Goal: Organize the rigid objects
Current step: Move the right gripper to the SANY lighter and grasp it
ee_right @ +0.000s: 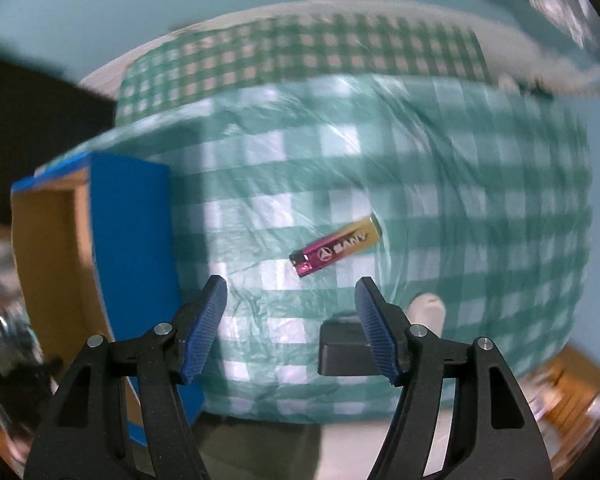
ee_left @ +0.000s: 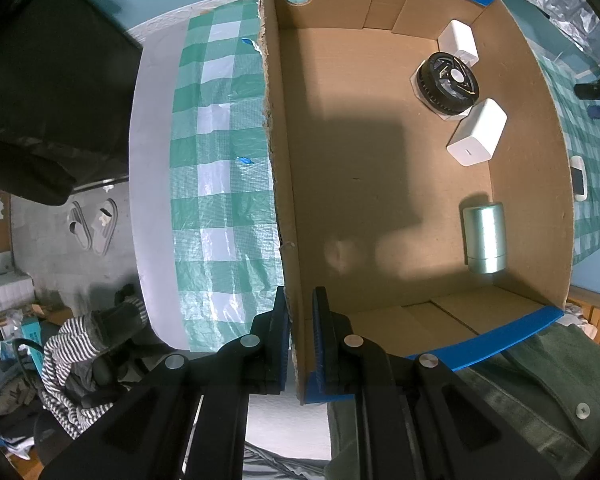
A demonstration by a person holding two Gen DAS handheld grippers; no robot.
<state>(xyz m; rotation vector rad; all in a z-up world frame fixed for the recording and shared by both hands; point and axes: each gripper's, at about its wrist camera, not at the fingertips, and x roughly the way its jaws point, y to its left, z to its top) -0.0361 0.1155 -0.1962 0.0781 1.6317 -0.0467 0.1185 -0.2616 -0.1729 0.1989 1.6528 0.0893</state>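
over a green-checked tablecloth (ee_right: 300, 216), pointed almost straight down: left gripper (ee_left: 300, 320) clamped on the near wall of the cardboard box (ee_left: 284, 184), one finger outside, one inside. right gripper (ee_right: 290, 300) hung steeply downward with jaws apart and nothing between them, just above a pink-and-gold battery (ee_right: 336, 251) lying alone on the cloth beside the box. inside the box, against its right-hand wall: two white chargers (ee_left: 476, 132), a black round fan (ee_left: 448, 82), a pale green cylinder (ee_left: 484, 238).
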